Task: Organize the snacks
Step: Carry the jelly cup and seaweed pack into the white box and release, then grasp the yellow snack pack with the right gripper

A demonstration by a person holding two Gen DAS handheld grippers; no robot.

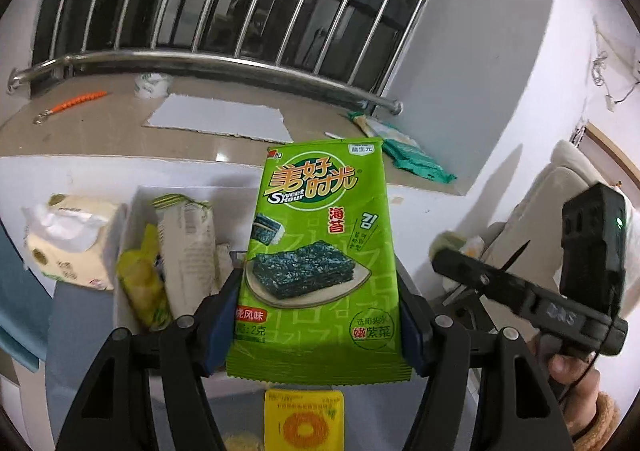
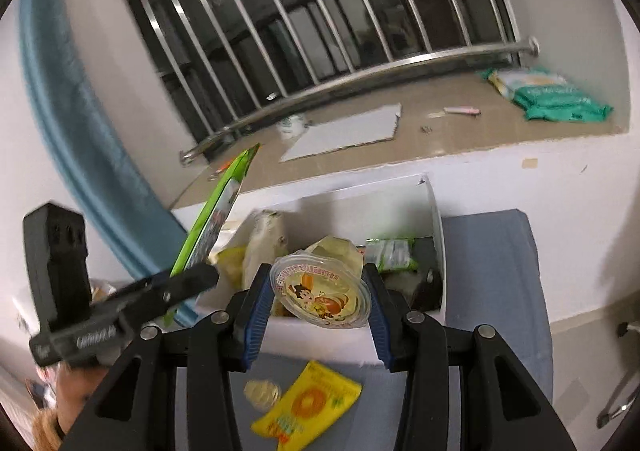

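Note:
My left gripper (image 1: 320, 315) is shut on a green seaweed snack packet (image 1: 320, 251) and holds it upright above the table, just right of the white box (image 1: 132, 211). The packet also shows edge-on in the right wrist view (image 2: 216, 219). My right gripper (image 2: 318, 291) is shut on a clear jelly cup (image 2: 324, 291) with a cartoon lid, held over the front of the white box (image 2: 434, 211). The box holds several snack packets (image 1: 184, 251). A yellow packet (image 2: 308, 407) and a small round snack (image 2: 262, 395) lie on the grey-blue table cover (image 2: 492, 271).
A tissue pack (image 1: 72, 239) sits left of the box. The window ledge (image 2: 440, 131) behind carries a white board (image 1: 220, 119), green bags (image 2: 556, 95), a pen (image 2: 462, 111) and an orange cord (image 1: 76, 103). Metal bars and a blue curtain (image 2: 80, 123) stand beyond.

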